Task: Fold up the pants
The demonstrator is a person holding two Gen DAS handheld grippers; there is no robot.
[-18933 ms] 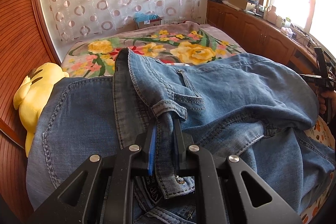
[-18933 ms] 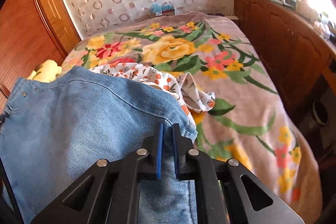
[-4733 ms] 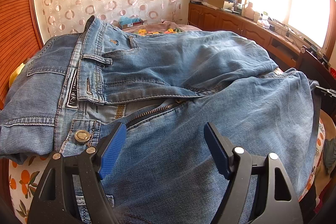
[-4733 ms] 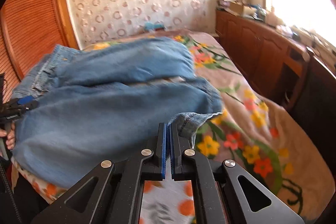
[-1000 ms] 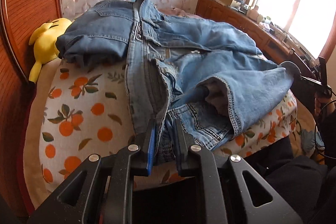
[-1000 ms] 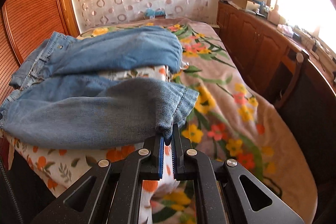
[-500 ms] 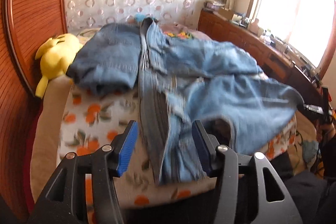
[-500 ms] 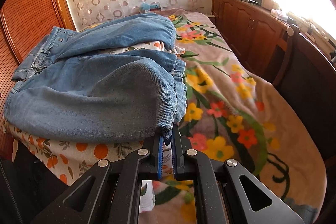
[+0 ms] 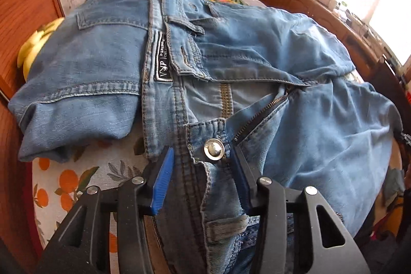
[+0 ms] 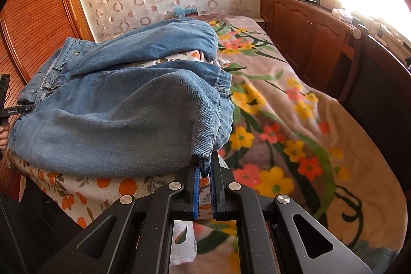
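Observation:
Blue jeans (image 9: 257, 63) lie spread on the bed, waistband toward me in the left wrist view, fly unzipped, metal button (image 9: 213, 149) showing. My left gripper (image 9: 201, 177) is open, its blue pads either side of the waistband at the button, not clamped. In the right wrist view the jeans (image 10: 123, 114) lie with the near leg beside the far leg. My right gripper (image 10: 204, 186) is shut on the hem corner of the near leg at the bed's front edge.
An orange-print sheet (image 9: 77, 179) lies under the jeans over a floral blanket (image 10: 295, 120). A yellow plush toy (image 9: 33, 48) sits at the left by a wooden wardrobe. Wooden cabinets (image 10: 308, 30) and a dark chair (image 10: 380, 73) stand at the right.
My left gripper let go of the waistband, opened, and moved in close so its pads straddle the waistband at the button. My right gripper stays shut on the hem.

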